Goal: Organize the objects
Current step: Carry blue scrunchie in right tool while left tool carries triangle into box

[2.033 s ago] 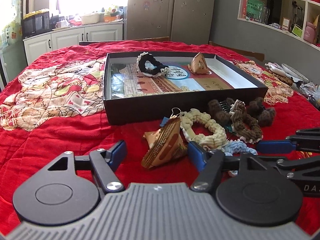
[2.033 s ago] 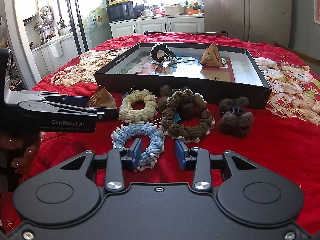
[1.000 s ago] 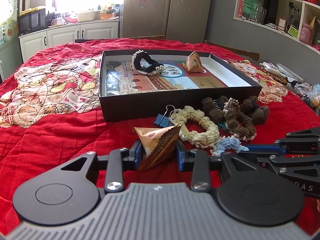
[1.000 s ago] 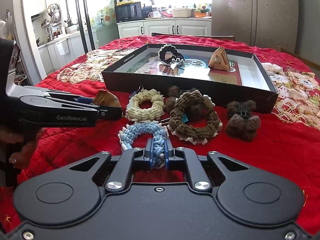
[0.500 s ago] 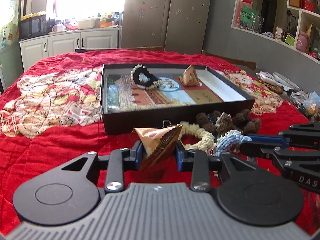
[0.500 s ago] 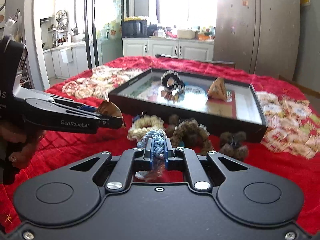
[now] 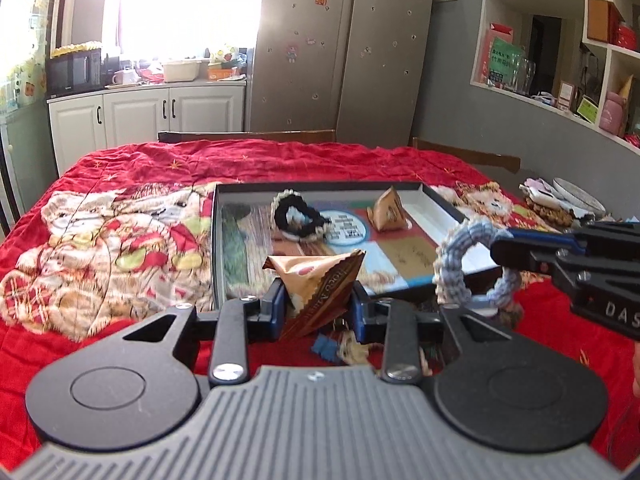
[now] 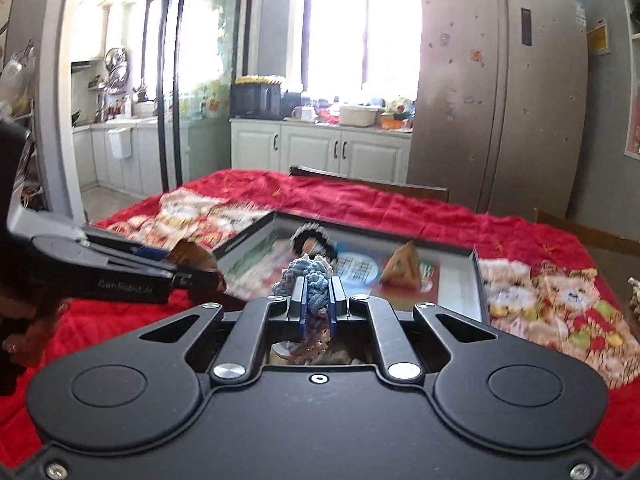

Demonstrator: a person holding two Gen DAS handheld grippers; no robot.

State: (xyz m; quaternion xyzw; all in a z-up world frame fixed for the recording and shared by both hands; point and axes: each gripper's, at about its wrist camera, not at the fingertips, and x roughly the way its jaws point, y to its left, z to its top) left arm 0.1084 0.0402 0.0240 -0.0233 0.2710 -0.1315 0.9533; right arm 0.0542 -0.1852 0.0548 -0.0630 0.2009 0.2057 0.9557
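We held a brown pyramid packet [image 7: 318, 286] in the left gripper [image 7: 318, 304], jaws narrow around it, at lower centre of the left view. The right gripper [image 8: 317, 298] pinched a blue scrunchie [image 8: 308, 276] with its jaws nearly closed. The packet looked crushable, and the hanging scrunchie loop could have snagged the black box [image 7: 218, 240] wall. Inside lay a black scrunchie [image 7: 298, 216] and another packet [image 7: 388, 210], crowding the upper middle; both grippers ran close together at the right of the frame.
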